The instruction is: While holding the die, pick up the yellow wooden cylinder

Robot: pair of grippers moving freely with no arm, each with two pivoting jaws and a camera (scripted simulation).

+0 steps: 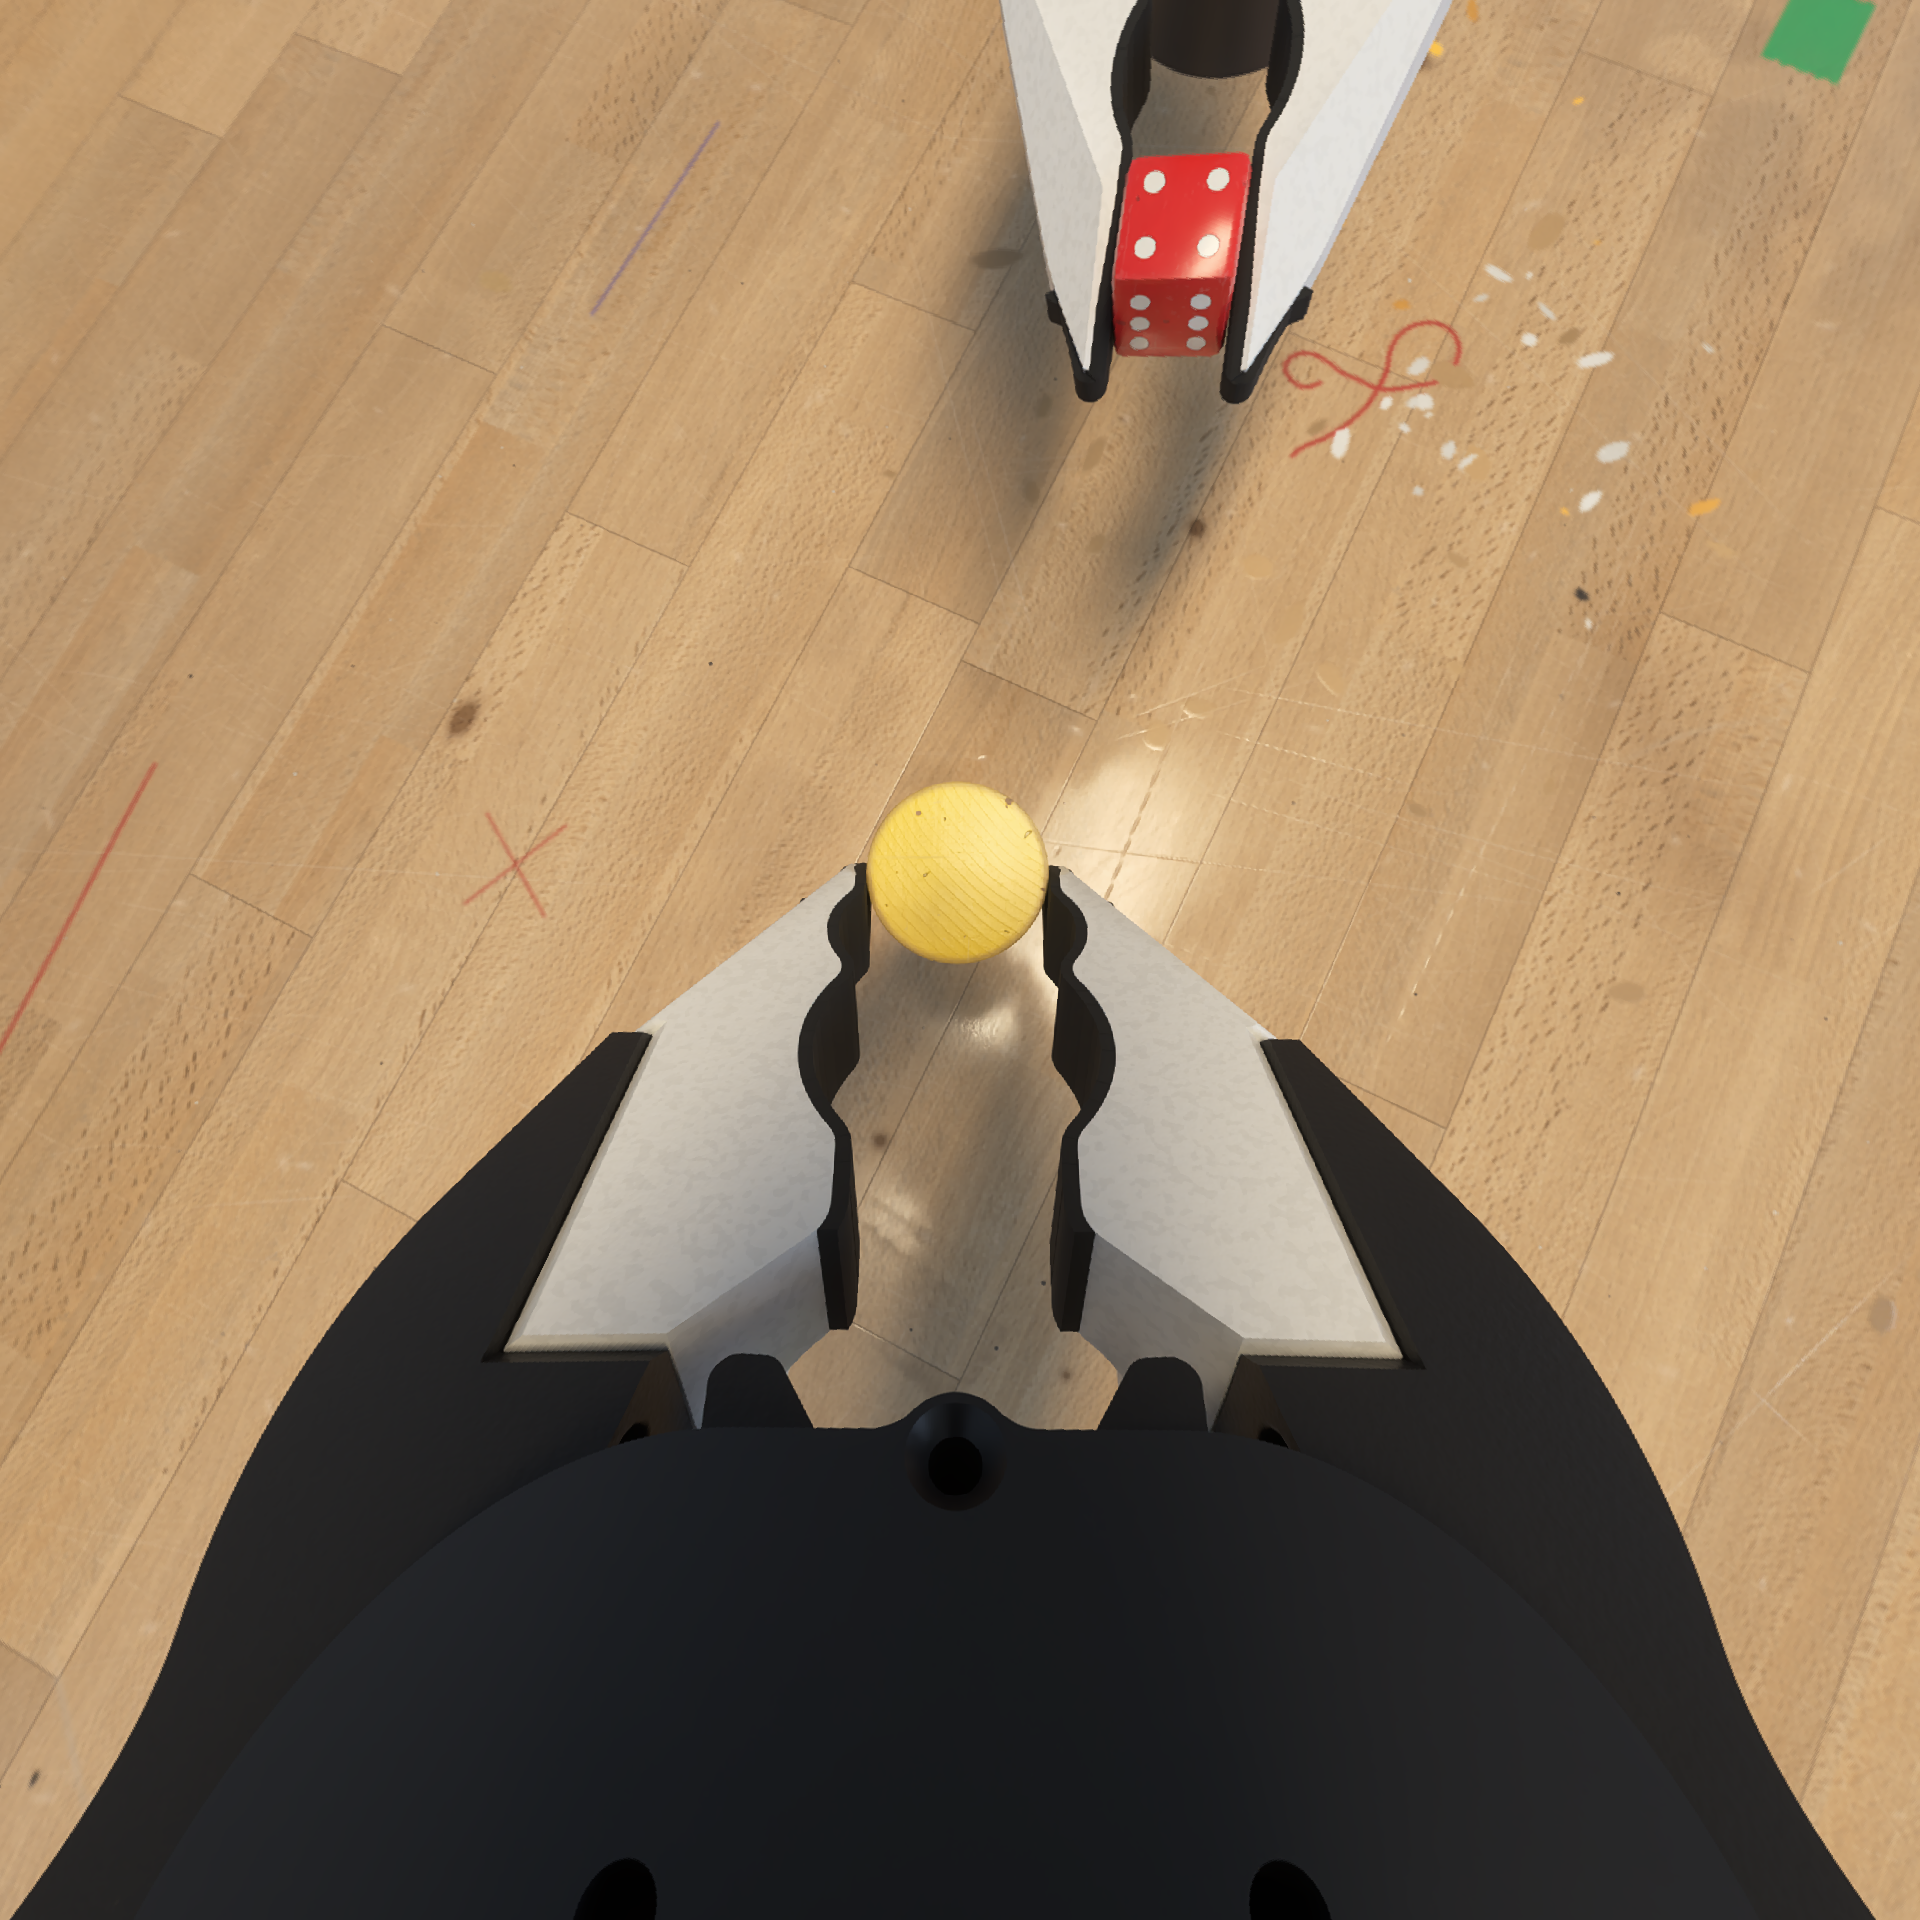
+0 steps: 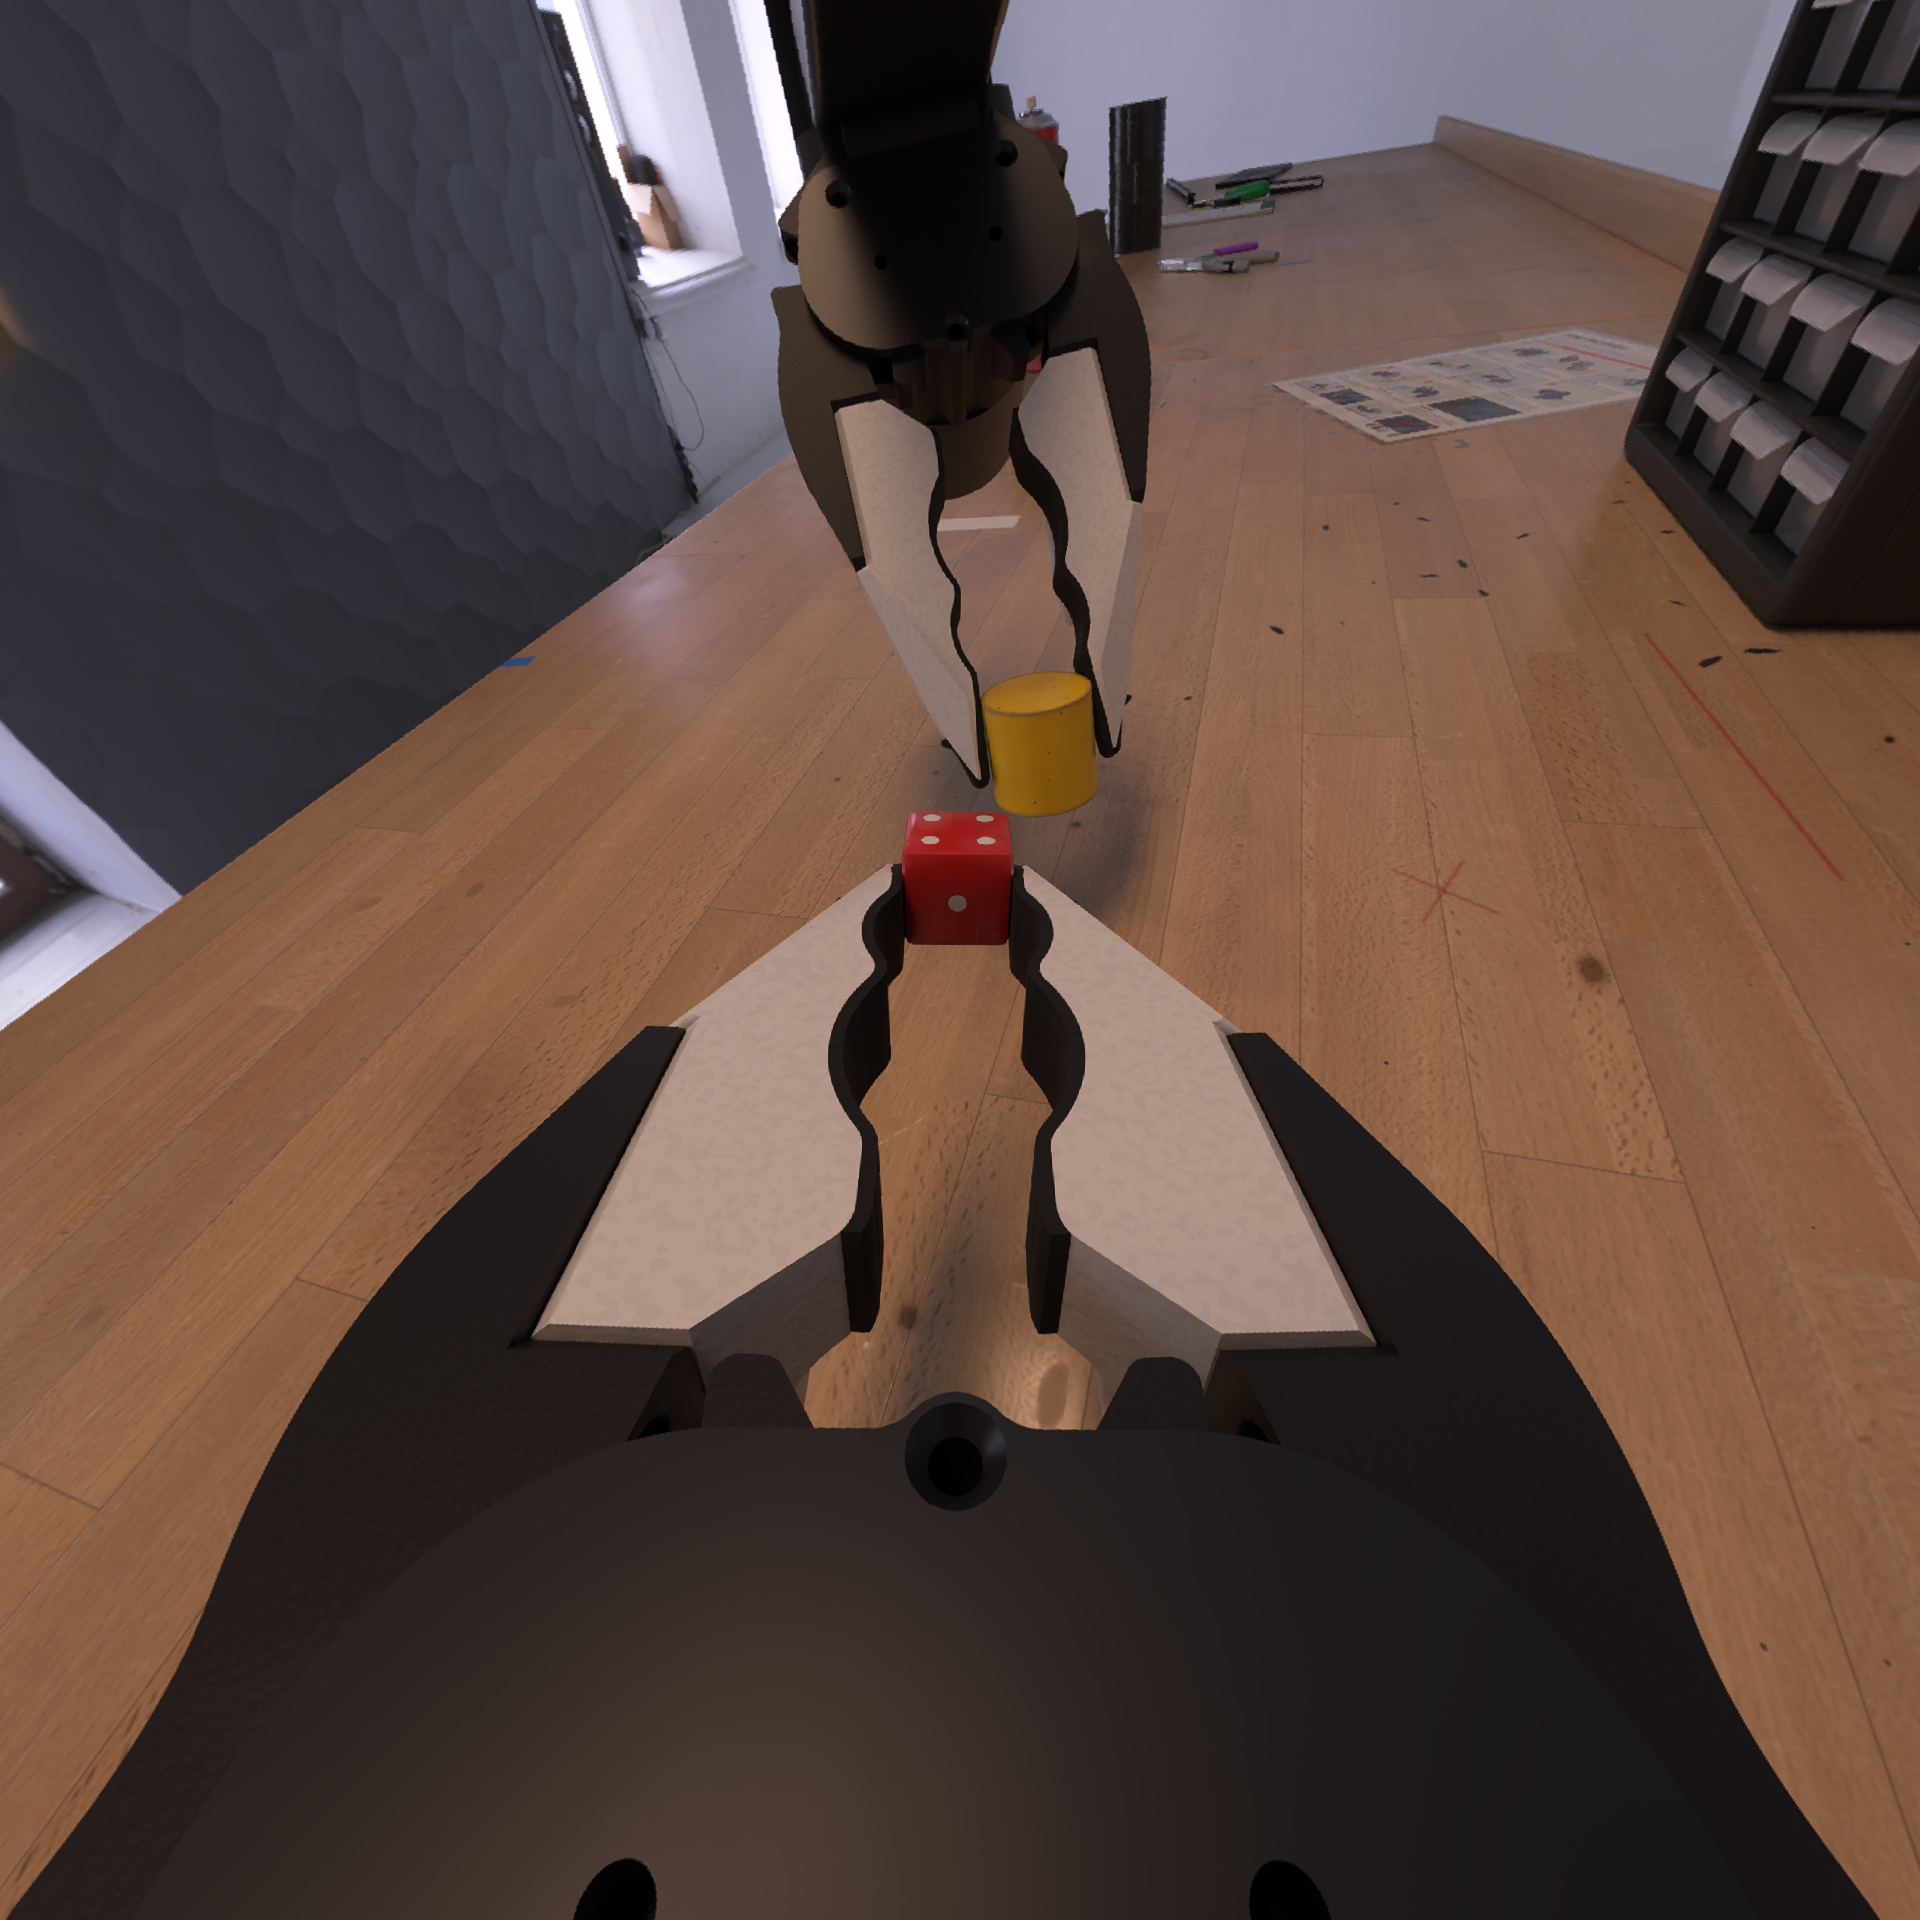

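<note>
The yellow wooden cylinder [image 1: 956,873] stands upright between the fingertips of my left gripper [image 1: 956,883], which points down at the wooden table and is shut on its sides. The right wrist view shows the cylinder [image 2: 1039,743] from the side, held by the left gripper [image 2: 1041,761] at or just above the table; I cannot tell which. My right gripper [image 2: 956,899] is shut on the red die [image 2: 956,878] and holds it a short way in front of the cylinder. The left wrist view shows the die [image 1: 1179,255] in the right gripper [image 1: 1164,390].
A dark shelf unit with bins [image 2: 1808,312] stands at the right. A printed sheet [image 2: 1475,379], markers [image 2: 1226,255] and a black tube [image 2: 1136,171] lie farther back. The table edge runs along the left by a dark wall. Green tape [image 1: 1818,36] is on the table.
</note>
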